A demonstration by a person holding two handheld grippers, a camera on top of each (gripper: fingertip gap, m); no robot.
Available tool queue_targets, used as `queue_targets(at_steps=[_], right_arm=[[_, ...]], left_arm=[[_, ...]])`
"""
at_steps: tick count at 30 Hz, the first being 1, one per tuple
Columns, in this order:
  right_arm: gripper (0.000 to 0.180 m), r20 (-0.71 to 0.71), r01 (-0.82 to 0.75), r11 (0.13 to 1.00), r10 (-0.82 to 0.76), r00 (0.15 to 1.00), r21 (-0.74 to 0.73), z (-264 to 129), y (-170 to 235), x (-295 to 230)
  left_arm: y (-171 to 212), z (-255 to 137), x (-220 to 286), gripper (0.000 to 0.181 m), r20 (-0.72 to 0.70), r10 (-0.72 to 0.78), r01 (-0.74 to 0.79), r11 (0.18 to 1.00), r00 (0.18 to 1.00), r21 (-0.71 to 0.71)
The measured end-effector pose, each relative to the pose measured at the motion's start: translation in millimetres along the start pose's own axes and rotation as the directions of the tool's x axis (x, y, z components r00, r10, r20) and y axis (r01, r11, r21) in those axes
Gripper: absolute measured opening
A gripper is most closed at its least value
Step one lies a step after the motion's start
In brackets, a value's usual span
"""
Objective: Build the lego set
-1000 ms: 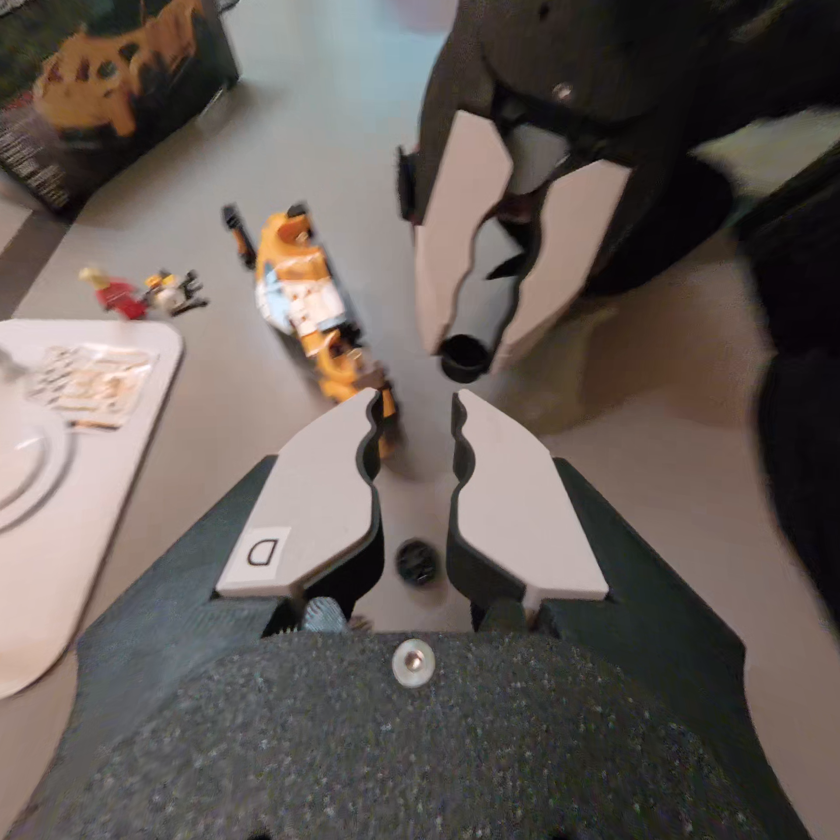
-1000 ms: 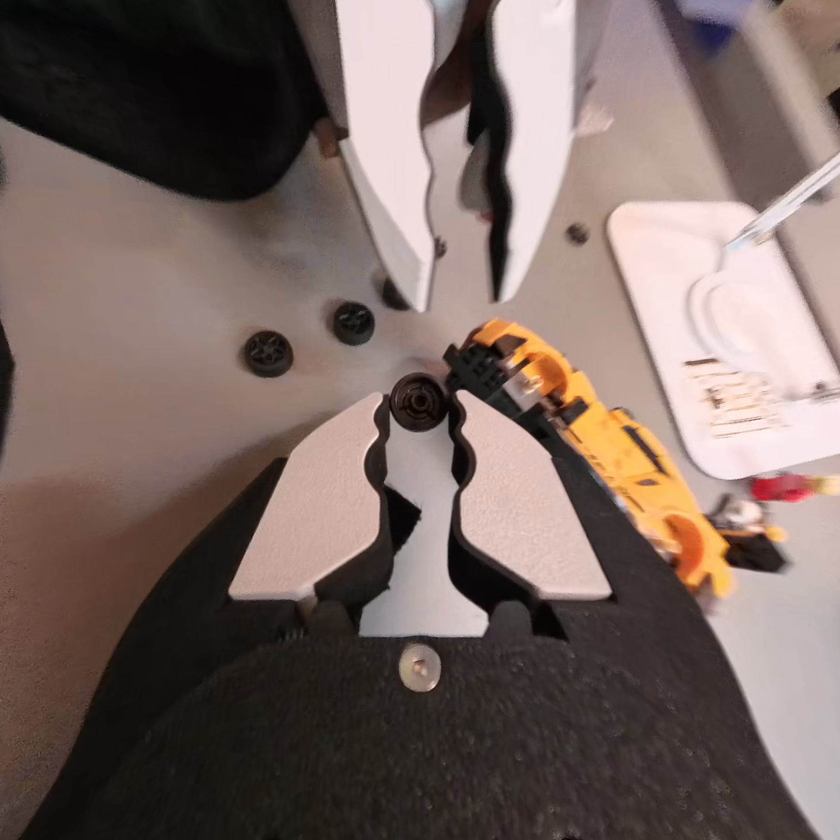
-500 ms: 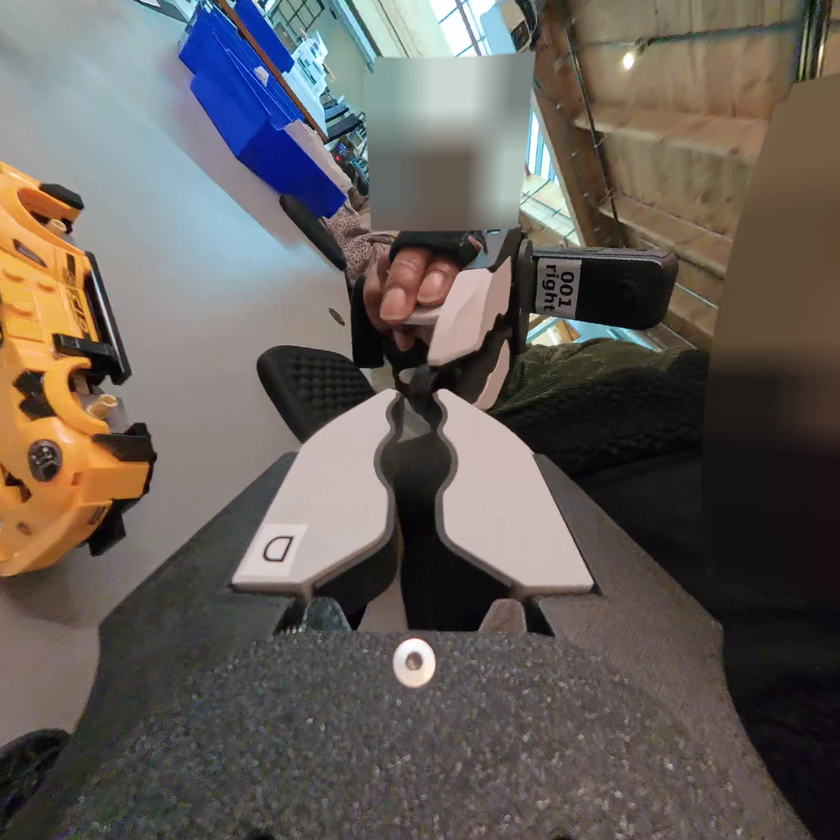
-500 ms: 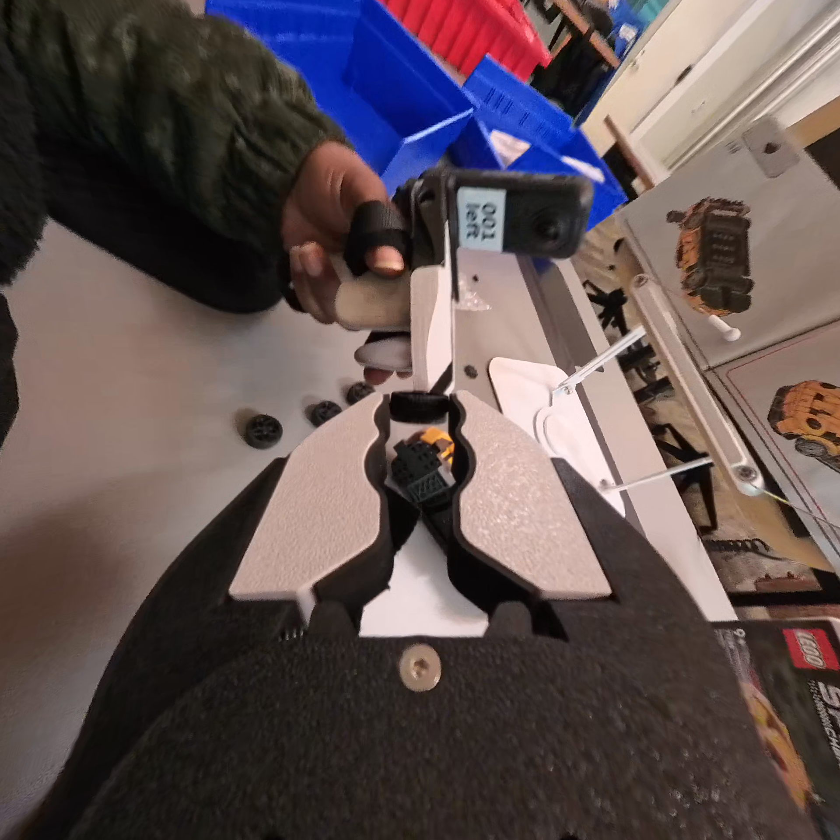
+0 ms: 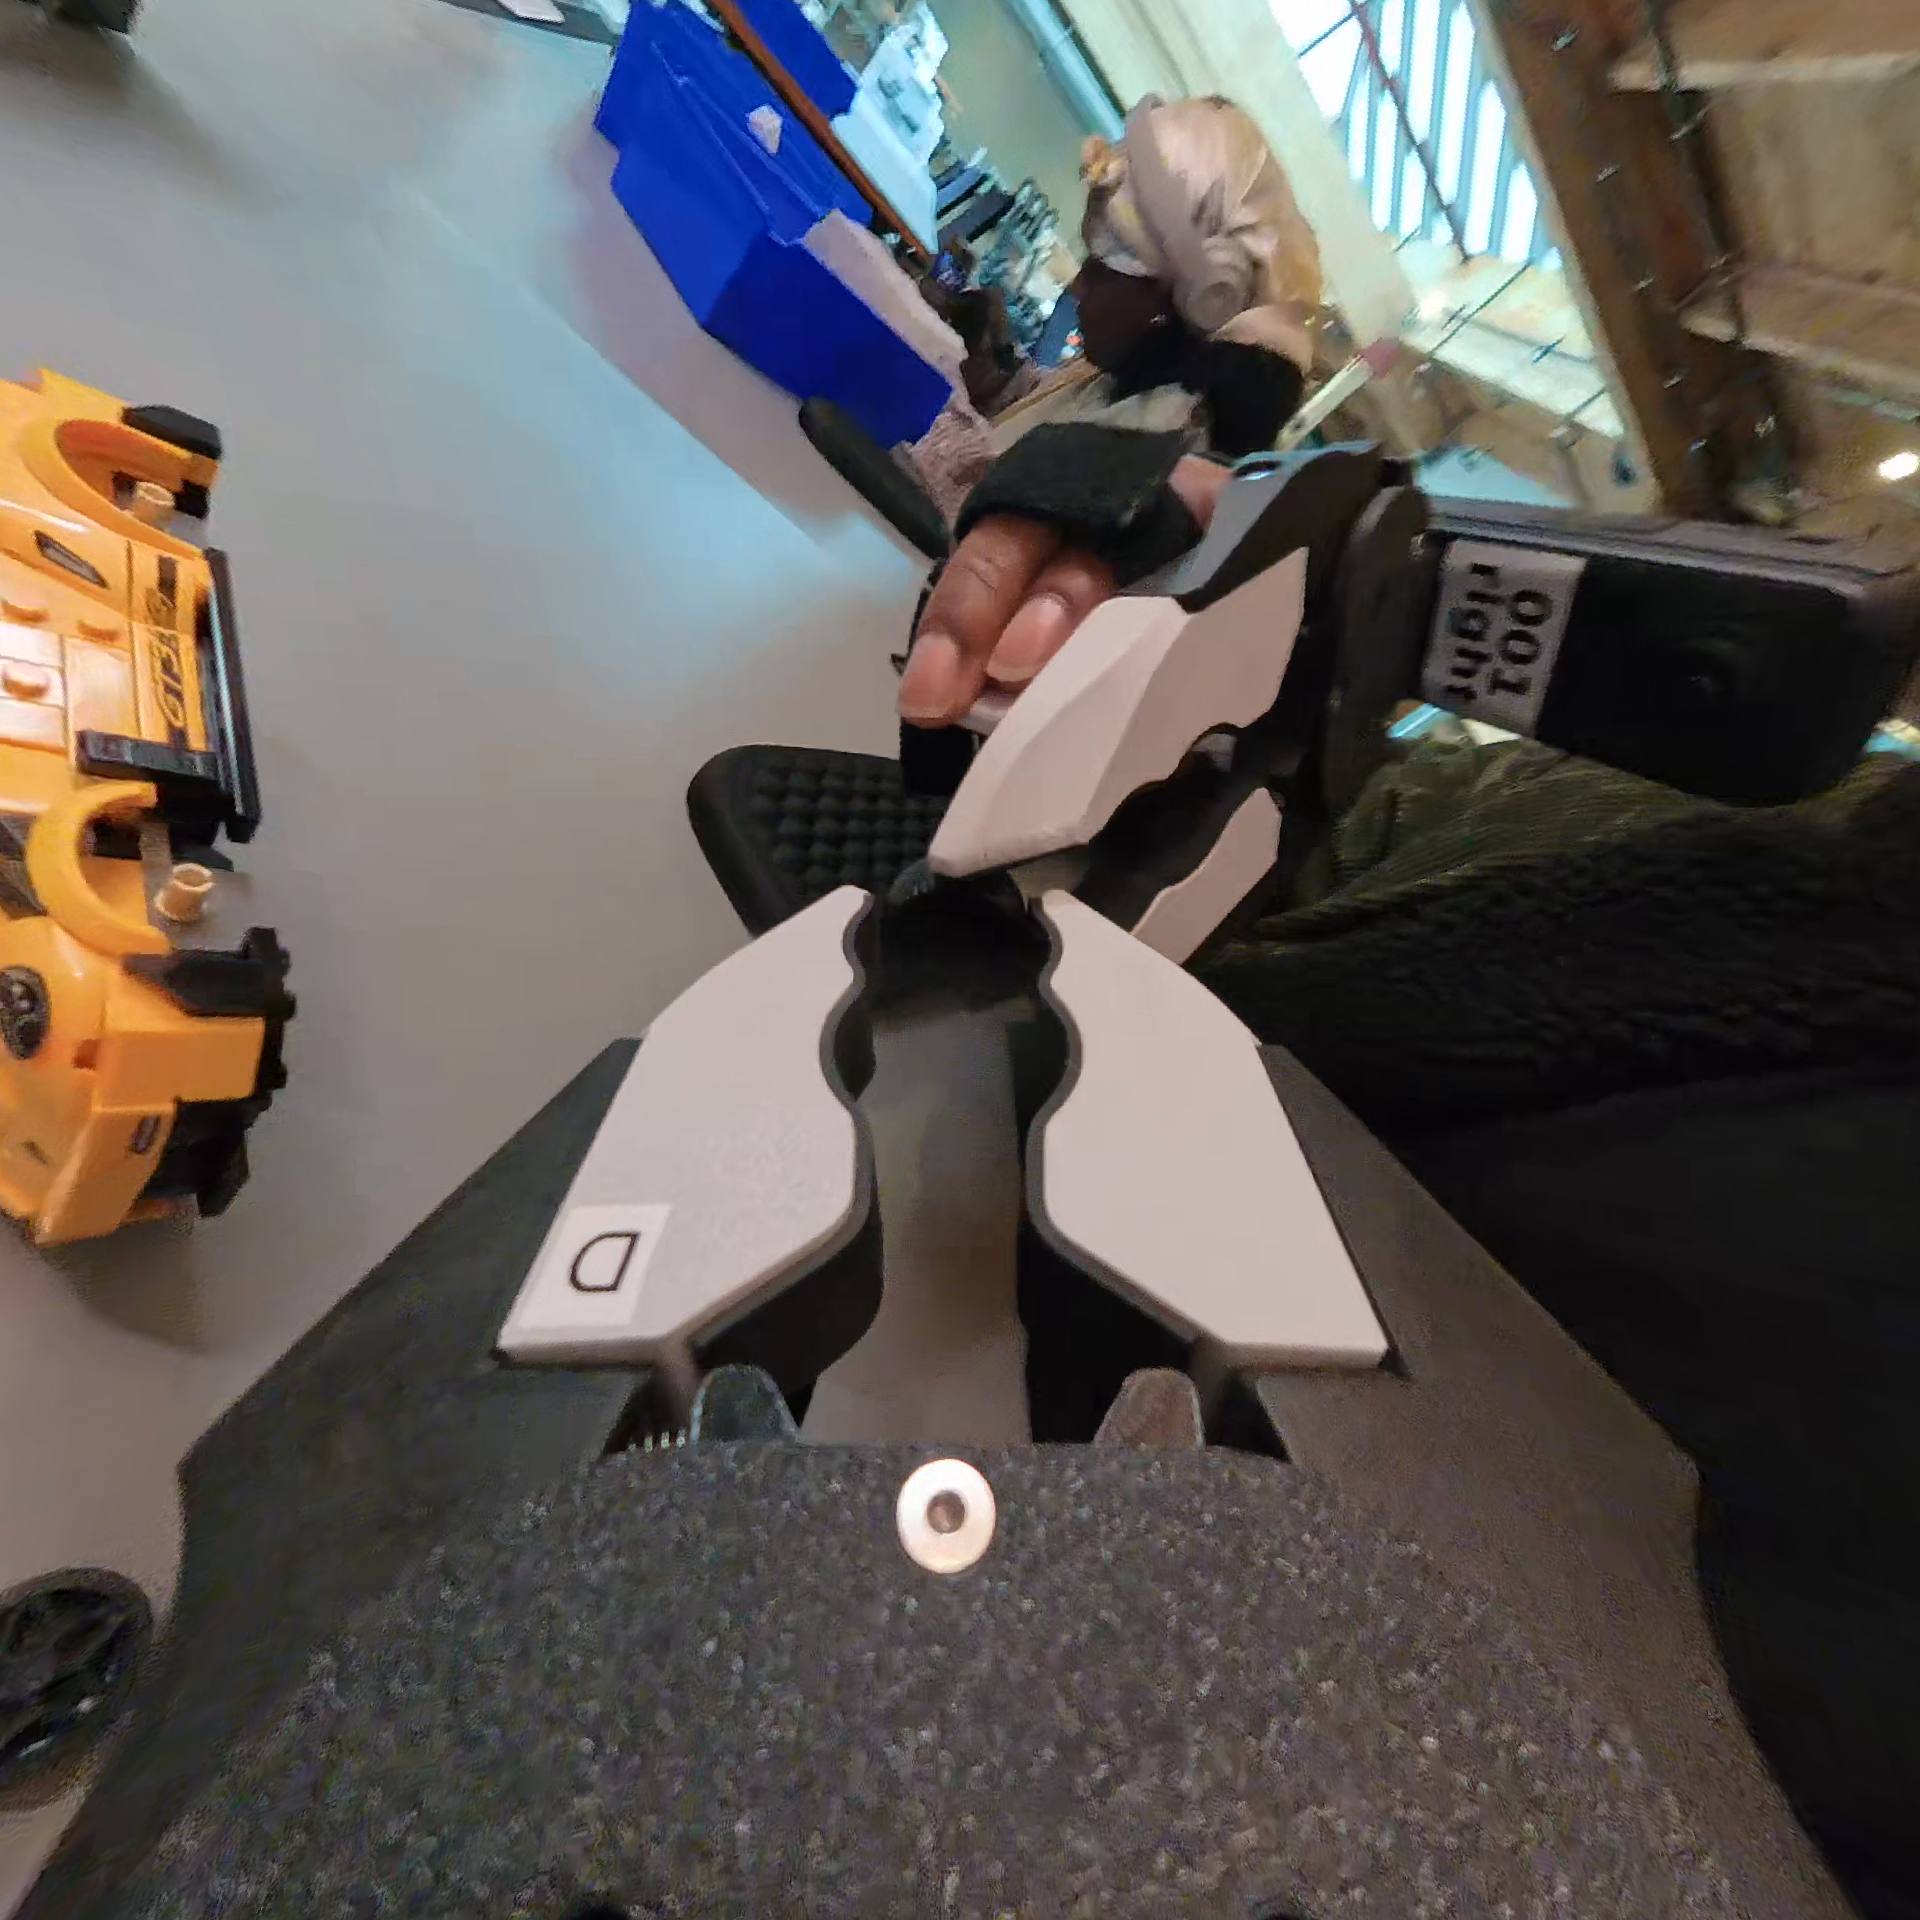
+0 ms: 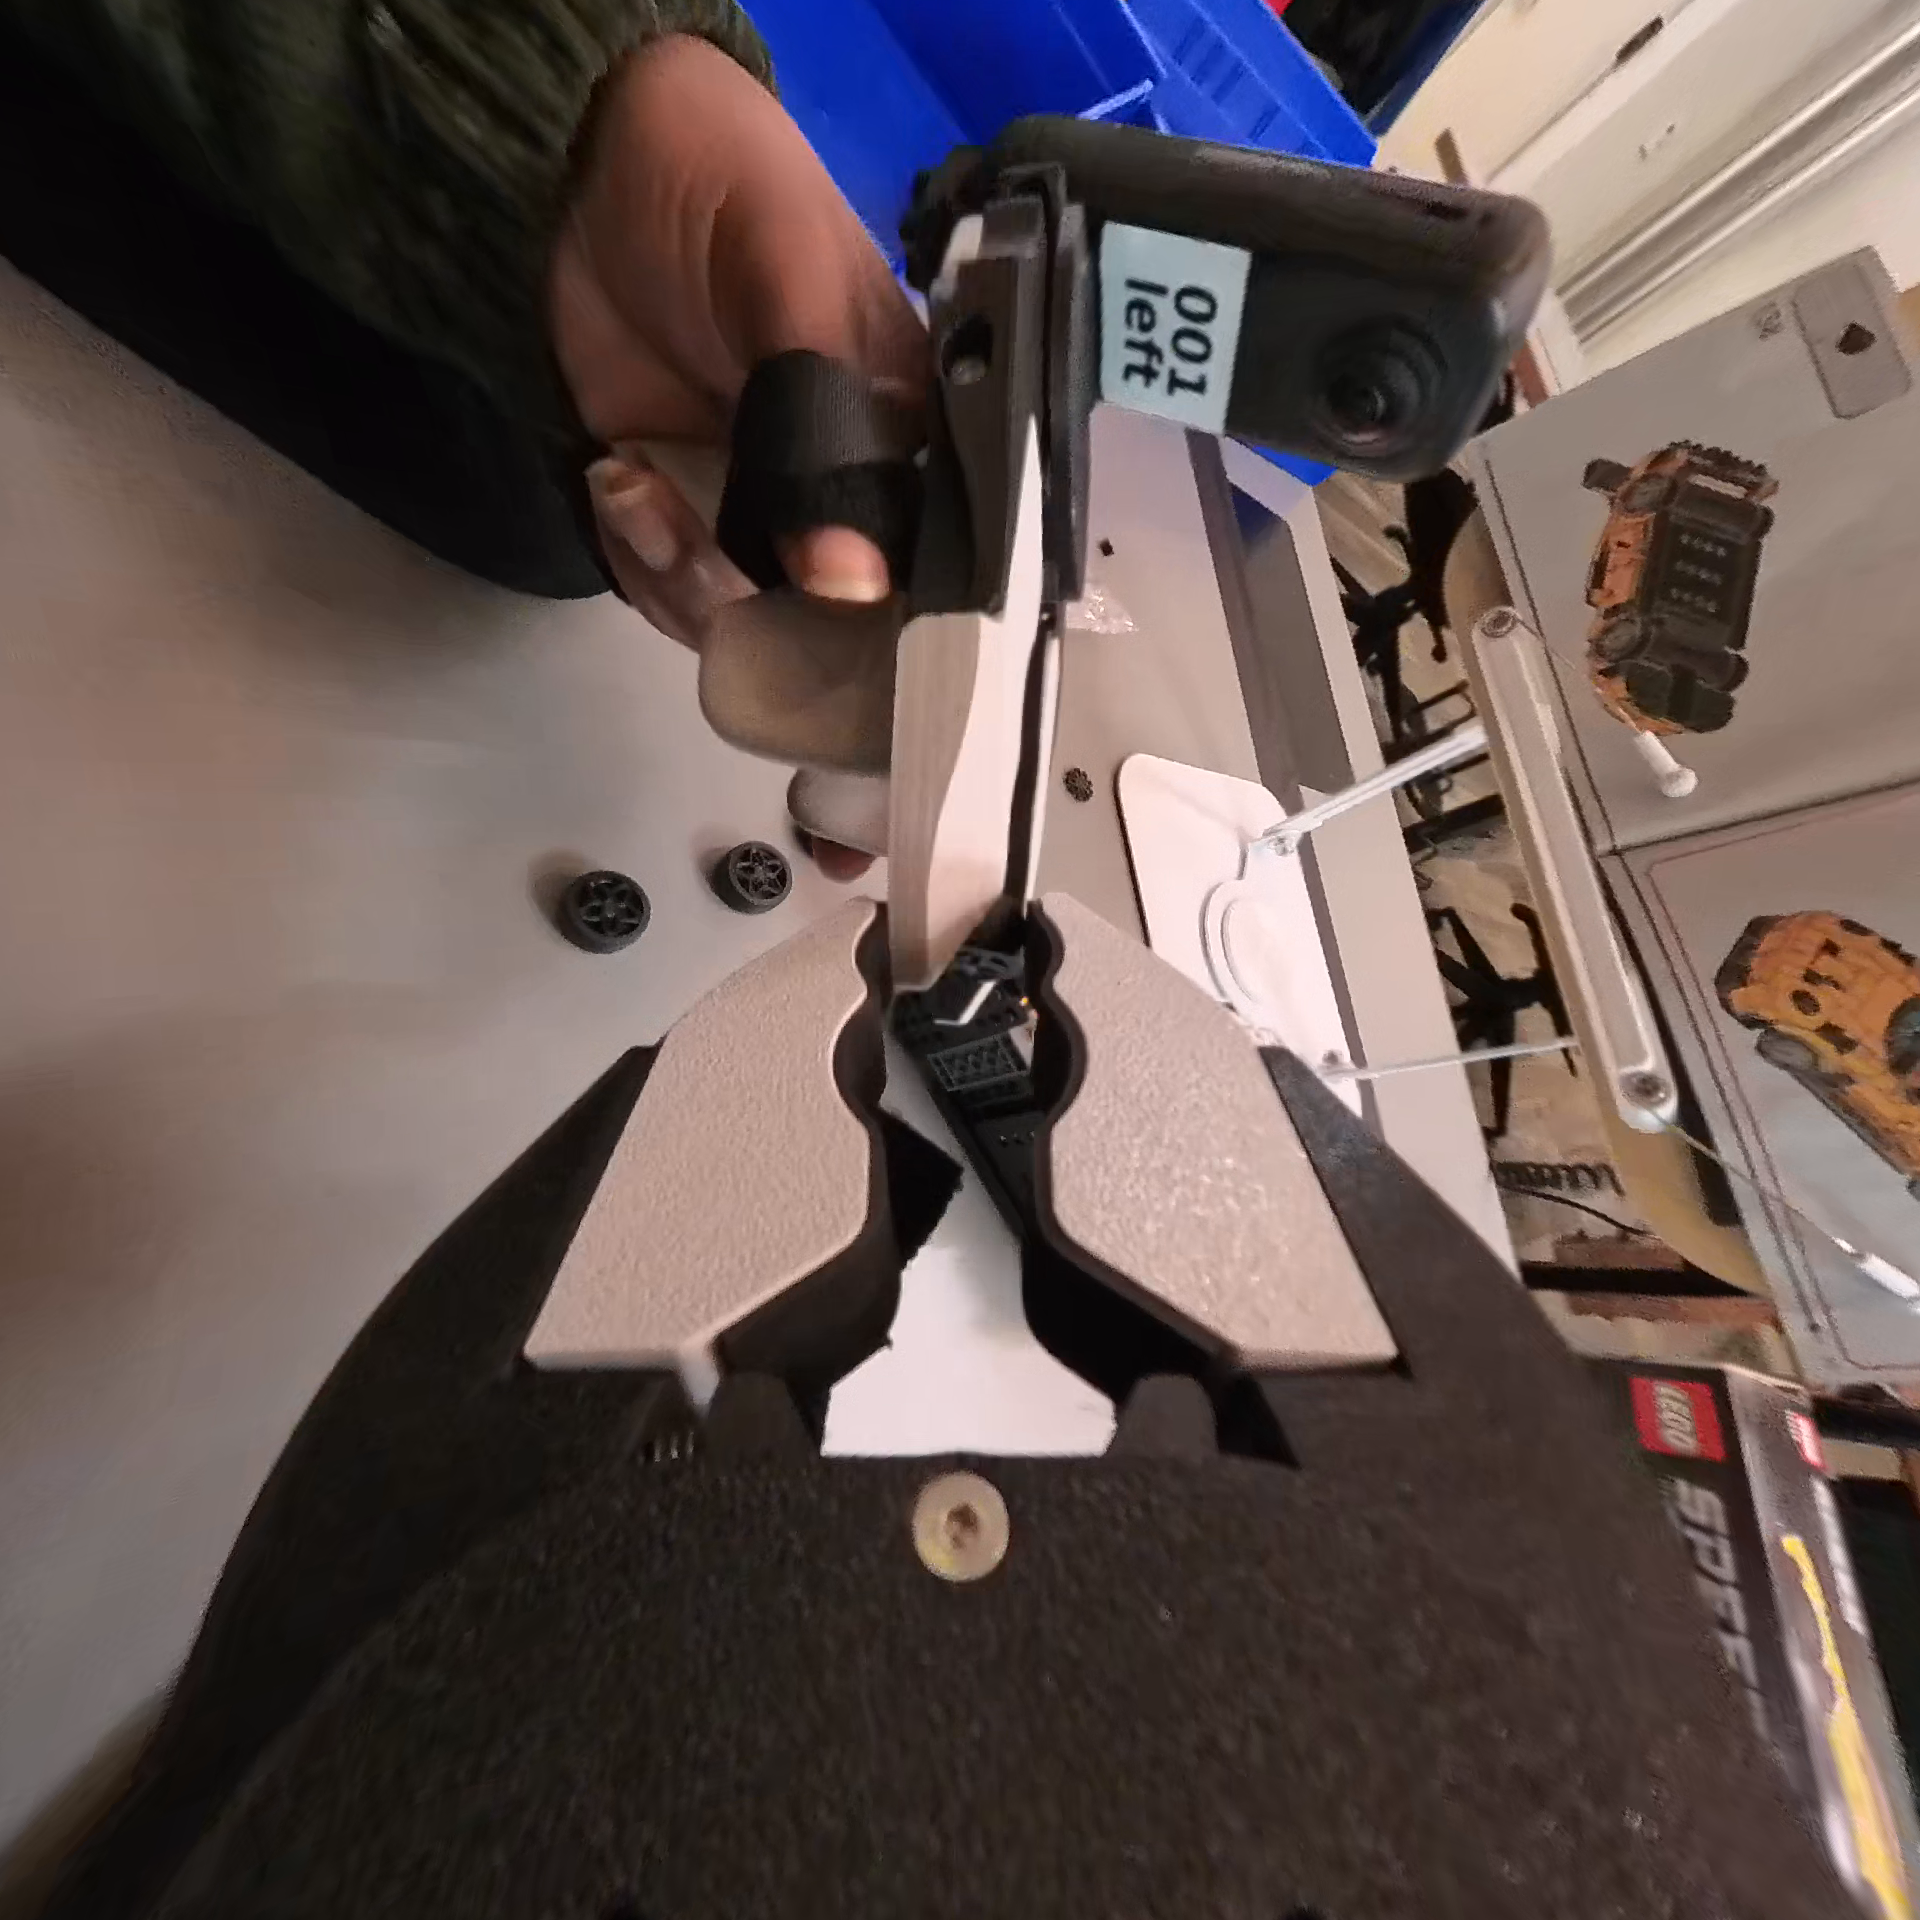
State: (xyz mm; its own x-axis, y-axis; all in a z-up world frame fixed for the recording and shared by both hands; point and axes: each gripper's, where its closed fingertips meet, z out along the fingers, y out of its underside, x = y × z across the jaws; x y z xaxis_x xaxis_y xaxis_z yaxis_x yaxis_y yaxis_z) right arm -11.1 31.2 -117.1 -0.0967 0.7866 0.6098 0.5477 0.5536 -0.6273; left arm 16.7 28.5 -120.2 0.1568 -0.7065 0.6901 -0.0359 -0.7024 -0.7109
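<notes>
The wide grey surface (image 5: 520, 520) carries everything. You leave the printed cardboard set box (image 6: 1766, 1538) and the flat white tray (image 6: 1184, 831) off to the far side, probably so the middle stays free for work. The task's main thing, the part-built yellow and black brick car (image 5: 94, 831), lies on the surface just to the left of your left claw (image 5: 951, 935). It is touched by neither tool, and bare axle pins show at its wheel arches, so the wheels seem not yet fitted. You hold both tools above the car, tip to tip, which looks like joining two small parts in the air before taking them to the model. Your right claw (image 6: 956, 935) is closed on a small black round wheel part (image 6: 987, 964), pinched at the very tips so that its face stays reachable. The left claw's tips press in against that same spot. Its jaws stand a little apart with something dark between them, but I cannot tell whether they grip anything. Two loose black spoked wheels (image 6: 608, 909) wait on the surface beyond, near your left hand (image 6: 707, 343).
</notes>
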Motion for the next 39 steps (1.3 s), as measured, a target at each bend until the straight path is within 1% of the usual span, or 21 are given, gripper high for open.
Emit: queue_targets(at_steps=[1, 2, 4, 5, 7, 8, 13, 16, 18, 20, 21, 22, 23, 24, 25, 26, 27, 30, 33, 38, 39], right_arm=[[0.024, -0.013, 0.009, 1.000, -0.009, 1.000, 0.004, 0, -1, 1], [0.024, -0.019, -0.007, 0.999, 0.008, 1.000, 0.041, -2, -6, 3], [0.024, -0.010, -0.081, 0.985, 0.084, 0.996, 0.153, -10, -19, 7], [0.024, -0.011, -0.105, 0.974, 0.110, 0.994, 0.199, -14, -24, 9], [0.028, -0.022, -0.122, 0.960, 0.131, 0.991, 0.253, -19, -29, 13], [0.028, -0.023, -0.119, 0.955, 0.130, 0.991, 0.270, -20, -32, 13], [0.024, -0.047, -0.045, 0.965, 0.059, 0.997, 0.260, -16, -39, 12], [0.024, 0.002, -0.070, 0.975, 0.071, 0.997, 0.209, -13, -31, 13], [0.024, 0.039, -0.097, 0.983, 0.091, 0.995, 0.159, -13, -22, 20], [0.024, 0.111, -0.131, 0.990, 0.125, 0.986, 0.049, -10, -1, 30], [0.024, 0.136, -0.136, 0.991, 0.136, 0.981, -0.003, -6, 11, 37], [0.024, 0.181, -0.138, 0.989, 0.146, 0.973, -0.054, -1, 22, 41], [0.024, 0.235, -0.136, 0.985, 0.159, 0.959, -0.109, 7, 33, 42], [0.024, 0.267, -0.116, 0.982, 0.152, 0.952, -0.146, 16, 41, 45], [0.024, 0.308, -0.089, 0.980, 0.142, 0.941, -0.180, 26, 49, 45], [0.024, 0.358, -0.071, 0.976, 0.143, 0.923, -0.208, 34, 56, 44], [0.024, 0.404, -0.062, 0.974, 0.148, 0.903, -0.218, 42, 59, 43], [0.024, 0.495, 0.013, 0.961, 0.131, 0.859, -0.277, 57, 72, 40], [0.024, 0.557, 0.066, 0.952, 0.118, 0.822, -0.299, 63, 79, 32], [0.024, 0.570, 0.110, 0.945, 0.090, 0.816, -0.307, 69, 84, 29], [0.024, 0.573, 0.123, 0.944, 0.081, 0.815, -0.308, 70, 85, 28]], left_arm=[[-1, 0, 0, 0.025, 0.010, 0.019, -0.020, 1.000, 1.000, 0.009], [-4, -1, 4, 0.025, -0.021, 0.021, -0.021, 1.000, 1.000, 0.024], [-9, -6, 19, 0.026, -0.173, -0.023, 0.034, 0.997, 0.985, 0.064], [-13, -10, 29, 0.026, -0.273, -0.040, 0.067, 0.994, 0.961, 0.091], [-19, -20, 45, 0.026, -0.473, -0.096, 0.171, 0.978, 0.876, 0.118], [-20, -23, 49, 0.026, -0.540, -0.115, 0.207, 0.972, 0.834, 0.112], [-20, -22, 49, 0.026, -0.602, -0.126, 0.237, 0.965, 0.788, 0.108], [-20, -19, 42, 0.026, -0.550, -0.122, 0.220, 0.968, 0.826, 0.117], [-23, -20, 27, 0.030, -0.443, -0.072, 0.151, 0.978, 0.893, 0.146], [-29, -30, -4, 0.033, -0.183, 0.061, -0.026, 0.982, 0.981, 0.186], [-31, -35, -26, 0.035, 0.005, 0.148, -0.147, 0.976, 0.989, 0.159], [-30, -42, -51, 0.037, 0.201, 0.247, -0.268, 0.959, 0.948, 0.086], [-28, -48, -72, 0.043, 0.350, 0.335, -0.354, 0.935, 0.875, -0.009], [-24, -50, -87, 0.050, 0.430, 0.396, -0.395, 0.914, 0.811, -0.097], [-17, -47, -95, 0.057, 0.454, 0.426, -0.401, 0.903, 0.783, -0.155], [-10, -40, -101, 0.062, 0.458, 0.433, -0.390, 0.901, 0.776, -0.191], [-3, -35, -108, 0.064, 0.471, 0.443, -0.381, 0.896, 0.763, -0.227], [6, -27, -130, 0.065, 0.538, 0.525, -0.395, 0.851, 0.659, -0.346], [9, -23, -136, 0.055, 0.554, 0.541, -0.388, 0.841, 0.633, -0.377], [19, -22, -142, 0.036, 0.546, 0.538, -0.359, 0.840, 0.642, -0.406], [18, -22, -142, 0.035, 0.547, 0.543, -0.362, 0.837, 0.637, -0.410]])
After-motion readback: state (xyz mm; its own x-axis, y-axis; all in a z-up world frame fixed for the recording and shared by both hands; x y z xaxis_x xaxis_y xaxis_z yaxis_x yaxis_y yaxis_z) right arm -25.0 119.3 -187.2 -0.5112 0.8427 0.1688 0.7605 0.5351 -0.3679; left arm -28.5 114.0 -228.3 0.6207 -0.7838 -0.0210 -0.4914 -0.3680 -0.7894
